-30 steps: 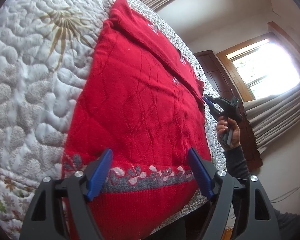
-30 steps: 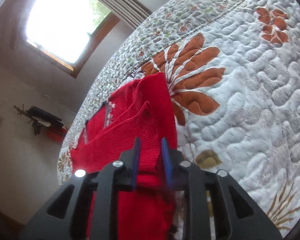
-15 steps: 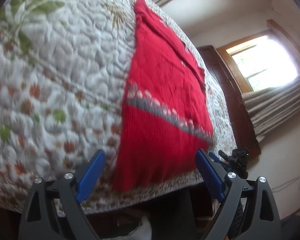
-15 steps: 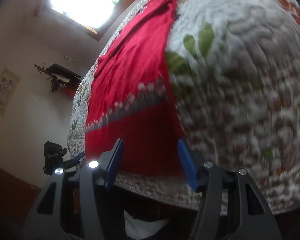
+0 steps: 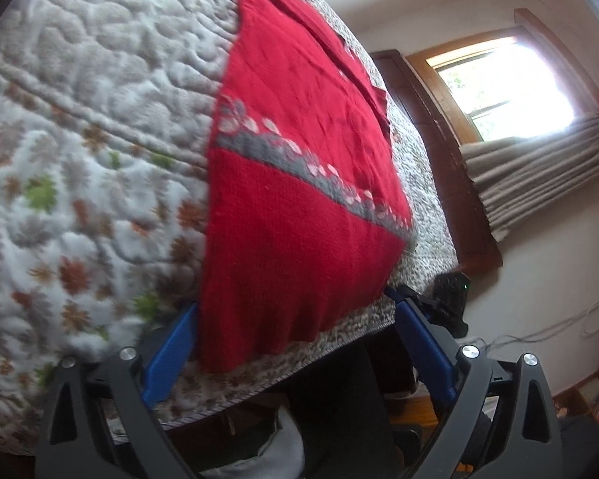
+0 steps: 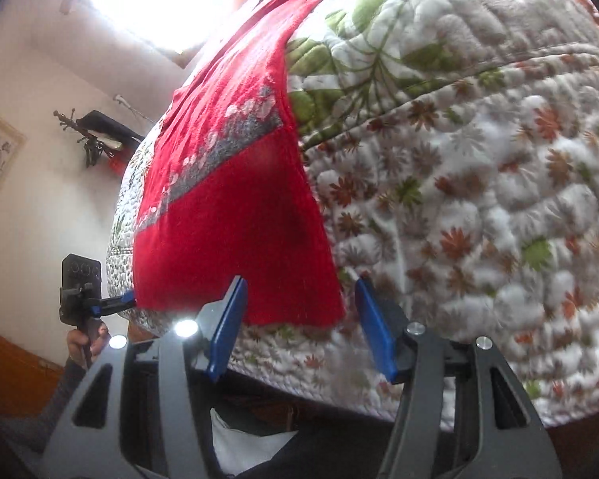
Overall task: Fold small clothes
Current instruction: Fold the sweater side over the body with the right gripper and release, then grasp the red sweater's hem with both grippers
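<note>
Both grippers poised at the sweater's hem, nothing gripped yet

The red knit sweater (image 5: 299, 183) lies flat on the quilted floral bedspread (image 5: 80, 127), its hem draped over the near edge. The left gripper (image 5: 295, 359) and right gripper (image 6: 299, 323) both hang spread wide, each by a bottom corner. I'd judge the next move is pinching those corners and carrying the hem up toward the collar.

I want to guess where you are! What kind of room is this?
Most likely a bedroom: a red sweater lies on a bed with a floral quilt, beside a curtained window.
</note>
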Available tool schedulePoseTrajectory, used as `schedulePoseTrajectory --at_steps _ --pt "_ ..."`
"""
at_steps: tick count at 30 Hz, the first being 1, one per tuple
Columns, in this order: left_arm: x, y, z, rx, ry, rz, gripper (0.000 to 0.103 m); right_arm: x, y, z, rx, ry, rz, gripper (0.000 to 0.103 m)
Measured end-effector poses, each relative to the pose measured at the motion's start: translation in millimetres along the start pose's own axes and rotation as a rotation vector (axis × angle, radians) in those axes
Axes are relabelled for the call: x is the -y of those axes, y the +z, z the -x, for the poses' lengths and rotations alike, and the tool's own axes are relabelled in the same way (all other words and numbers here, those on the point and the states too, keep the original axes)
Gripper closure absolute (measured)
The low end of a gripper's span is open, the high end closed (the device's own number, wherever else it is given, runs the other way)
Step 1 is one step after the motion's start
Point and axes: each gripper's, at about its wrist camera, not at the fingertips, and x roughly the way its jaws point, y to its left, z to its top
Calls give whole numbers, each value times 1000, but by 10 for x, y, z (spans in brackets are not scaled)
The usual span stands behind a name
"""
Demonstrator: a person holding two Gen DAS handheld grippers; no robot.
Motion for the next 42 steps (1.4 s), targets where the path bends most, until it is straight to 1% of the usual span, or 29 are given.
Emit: schedulePoseTrajectory --at_steps 3,5,6,7,8,10,12,13,15,16,18,19,20,21,22,23,24,25,27,28,31,34,36,42 --pt "14 40 -74 -15 -42 32 7 -91 38 -106 -17 29 25 47" --pt "-26 76 -74 -13 -73 60 7 -156 66 -161 -27 20 47 47" --pt "-59 84 -52 -10 -83 75 7 -161 90 -172 -24 9 53 48" --pt "-96 93 -32 -5 -92 94 8 -116 99 -149 -16 16 44 49" --pt "-109 102 -21 -4 -96 104 9 -86 115 -121 -1 31 26 49" --pt "-81 94 -29 -10 -85 89 10 -1 104 -79 7 49 10 49" --pt "-48 90 -57 -22 -69 58 11 54 78 -136 -19 71 1 49" --pt "-39 88 -74 -26 -59 49 12 57 66 -165 -29 77 6 48" --pt "-49 86 -80 -26 -54 55 24 74 72 -187 -47 108 5 47" --pt "-45 90 -86 -25 -50 61 27 68 65 -213 -53 119 5 47" --pt "-60 76 -98 -37 -42 62 49 56 59 -251 -57 140 4 46" --pt "-82 69 -105 -46 -28 65 70 53 69 -260 -59 150 2 46" --pt "-100 60 -108 -50 -13 65 81 56 70 -270 -61 156 -1 46" --pt "-122 59 -105 -51 -15 69 86 65 89 -243 -65 161 -3 51" --pt "-141 58 -99 -45 -19 76 87 65 85 -251 -77 177 -4 66" --pt "-155 57 -96 -39 -24 83 89 58 75 -257 -87 192 -3 74" --pt "-165 53 -98 -34 -26 83 94 55 71 -256 -91 195 2 82" --pt "-162 47 -101 -26 -32 82 95 42 57 -257 -97 197 9 88" --pt "-140 31 -106 -12 -37 86 96 -2 44 -246 -98 195 20 93" --pt "-120 22 -101 -3 -33 88 96 -9 42 -224 -92 210 11 94" --pt "-45 -30 -68 22 -2 91 97 -19 53 -123 -53 234 -23 96" --pt "-19 -75 7 44 -12 103 97 -47 49 -13 -9 259 -57 96" --pt "14 -101 78 69 -35 101 97 -46 38 87 11 279 -73 97" --pt "170 -188 207 100 -66 70 98 -143 -23 386 57 287 -55 97"
